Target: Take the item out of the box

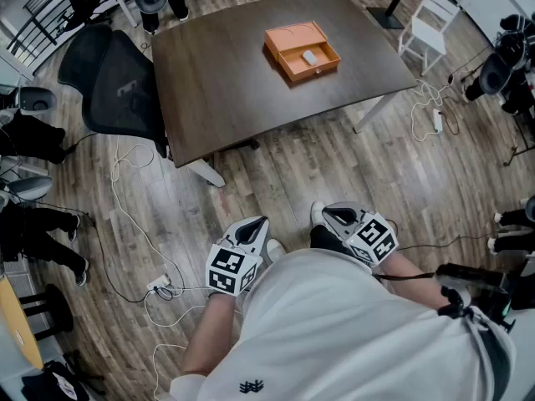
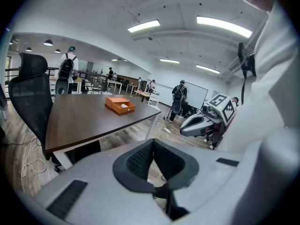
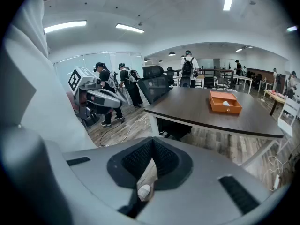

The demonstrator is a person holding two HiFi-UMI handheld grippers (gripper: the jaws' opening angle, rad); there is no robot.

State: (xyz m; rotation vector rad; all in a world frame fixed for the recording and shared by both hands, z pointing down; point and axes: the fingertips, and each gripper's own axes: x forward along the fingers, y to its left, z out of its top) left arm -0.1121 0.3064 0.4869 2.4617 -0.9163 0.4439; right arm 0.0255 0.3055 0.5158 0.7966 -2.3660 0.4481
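An orange box (image 1: pixel 303 50) lies open on the dark table (image 1: pixel 226 90), with a small pale item (image 1: pixel 310 57) in its drawer part. The box also shows far off in the left gripper view (image 2: pixel 120 105) and the right gripper view (image 3: pixel 225 102). Both grippers hang low in front of the person's body, well short of the table. The left gripper (image 1: pixel 258 222) has its jaws together with nothing between them (image 2: pixel 153 142). The right gripper (image 1: pixel 328 212) is likewise shut and empty (image 3: pixel 151 140). Each gripper sees the other beside it.
A black office chair (image 1: pixel 113 82) stands at the table's left corner. Cables and a power strip (image 1: pixel 159 286) lie on the wood floor between me and the table. A white chair (image 1: pixel 430 23) stands at the right. Several people stand around the room's edges.
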